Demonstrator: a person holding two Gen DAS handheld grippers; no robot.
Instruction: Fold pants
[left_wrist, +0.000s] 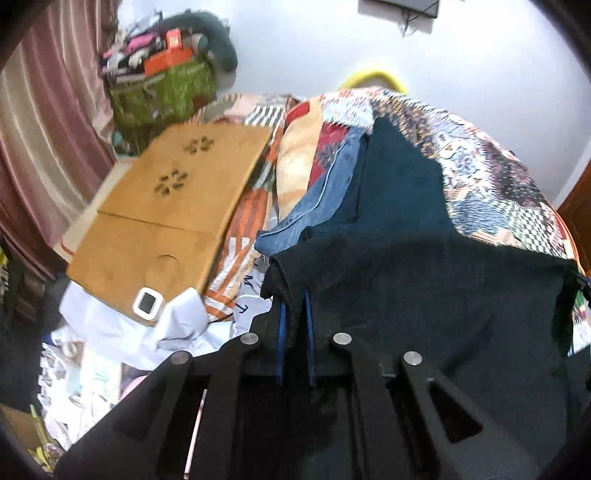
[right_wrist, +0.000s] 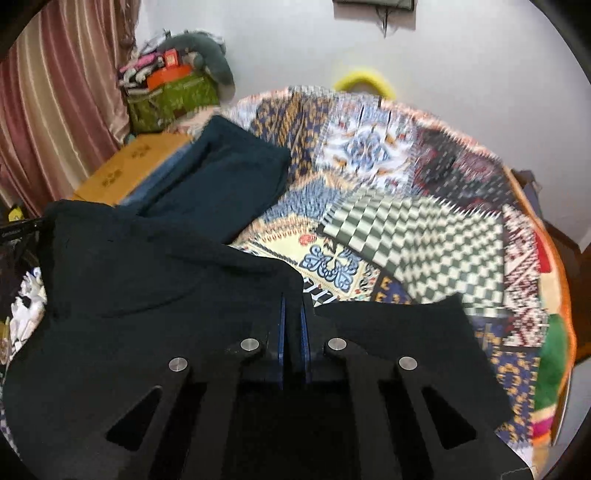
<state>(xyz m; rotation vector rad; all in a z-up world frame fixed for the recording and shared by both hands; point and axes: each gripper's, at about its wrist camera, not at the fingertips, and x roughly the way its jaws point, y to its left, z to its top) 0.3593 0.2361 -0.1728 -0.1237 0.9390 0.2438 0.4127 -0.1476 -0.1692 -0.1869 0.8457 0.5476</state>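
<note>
While the big bed (right_wrist: 388, 206) with its patchwork blanket lies under everything, the dark pants (right_wrist: 155, 295) are lifted a little above it, held up at two spots. They stretch sideways between the two hands, so their long side seems to run from left to right, and the far end drapes forward onto the bed, away from both hands. A wooden lap tray (left_wrist: 170, 206) sits off to the left, well apart from the pants. The left hand-held gripper (left_wrist: 294, 325) is closed tight on one edge of the pants, with cloth pinched between its blue pads. The right hand-held gripper (right_wrist: 293, 328) is closed tight on the other edge in the same way. Both hands are equally near the cloth. I think the next move is to swing this held edge forward over the far part
</note>
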